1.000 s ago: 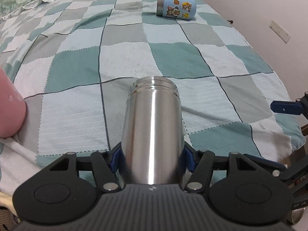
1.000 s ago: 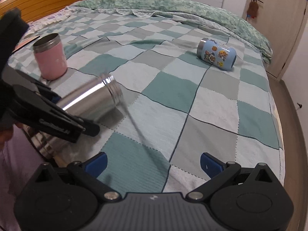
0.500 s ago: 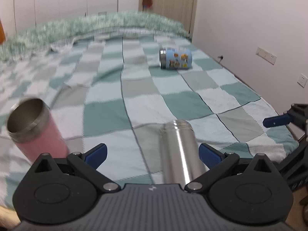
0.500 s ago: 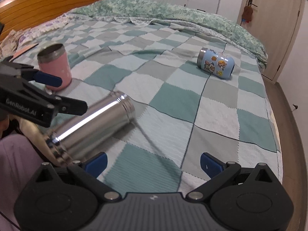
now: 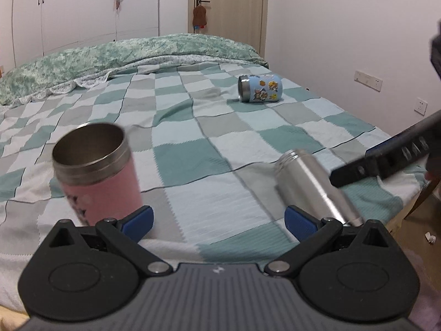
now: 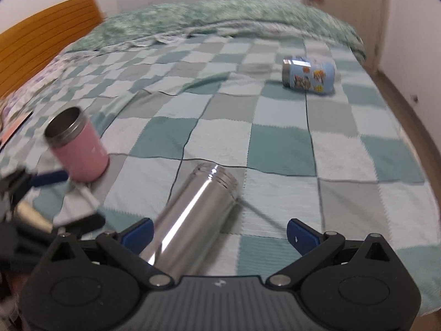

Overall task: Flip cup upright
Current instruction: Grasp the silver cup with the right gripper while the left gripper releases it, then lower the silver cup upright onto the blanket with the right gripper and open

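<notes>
I'm working over a bed (image 6: 281,143) spread with a green-and-grey checked quilt, cupboards and a door behind. The steel cup (image 6: 193,215) lies on its side near the quilt's front edge, long axis running away from me and slanting right, threaded mouth at the far end. My right gripper (image 6: 219,235) has its jaws spread wide with the cup's base end between them, hard by the left pad, so I judge it the nearer one. My left gripper (image 5: 217,219), jaws also spread and empty, sits left of the steel cup, beside the upright pink cup (image 5: 99,176).
</notes>
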A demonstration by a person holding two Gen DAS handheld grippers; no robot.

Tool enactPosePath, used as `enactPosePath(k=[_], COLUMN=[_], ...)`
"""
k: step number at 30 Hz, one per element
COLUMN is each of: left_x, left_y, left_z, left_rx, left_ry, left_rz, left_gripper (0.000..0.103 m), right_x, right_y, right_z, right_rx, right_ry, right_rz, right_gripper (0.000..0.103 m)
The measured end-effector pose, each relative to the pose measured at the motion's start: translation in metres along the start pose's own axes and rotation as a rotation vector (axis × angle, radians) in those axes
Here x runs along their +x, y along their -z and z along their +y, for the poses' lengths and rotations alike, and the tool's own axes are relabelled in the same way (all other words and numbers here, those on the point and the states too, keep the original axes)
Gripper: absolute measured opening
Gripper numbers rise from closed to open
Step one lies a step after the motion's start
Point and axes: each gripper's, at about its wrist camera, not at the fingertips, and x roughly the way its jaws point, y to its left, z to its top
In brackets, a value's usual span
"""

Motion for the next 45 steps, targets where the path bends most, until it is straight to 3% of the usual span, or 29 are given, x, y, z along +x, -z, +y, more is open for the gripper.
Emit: enactPosePath(k=[11, 16, 19, 22, 29, 34, 39, 45], left_x=[0.014, 0.016, 0.016, 0.014, 0.006, -0.003, -0.008, -0.014], left_y=[0.021, 0.024, 0.024, 0.023, 0.021, 0.017, 0.016, 0.017], left_z=[0.035, 0.037, 0.036, 0.034, 0.036, 0.040, 0.047, 0.055], left_rx=[-0.023, -0.017, -0.011, -0.009, -0.023, -0.037, -0.057, -0.065], left_ry=[0.041, 0.064, 0.074, 0.085, 0.089, 0.072, 0.046, 0.023], left_rz=[-0.041, -0.049, -0.058, -0.068, -0.092, -0.116, -0.124, -0.122], left_gripper=[0.103, 0.103, 0.103, 0.103, 0.103, 0.103, 0.103, 0.103], right_x=[0.060, 0.081, 0.088, 0.084, 0.037, -0.002, -0.005, 0.019], right_y=[-0.025, -0.031, -0.030, -0.028, -0.021, -0.025, -0.031, -0.040], right_z=[0.008, 0.011, 0.013, 0.013, 0.022, 0.043, 0.071, 0.092], right_rx=[0.185, 0.229, 0.236, 0.231, 0.145, 0.003, -0.134, -0.200], right_ry=[0.049, 0.047, 0.046, -0.011, -0.078, -0.083, -0.052, -0.013], right_rz=[0.084, 0.140, 0.168, 0.137, -0.054, -0.305, -0.534, -0.584], right_gripper=[0.097, 0.071, 0.066, 0.064, 0.063, 0.061, 0.061, 0.061])
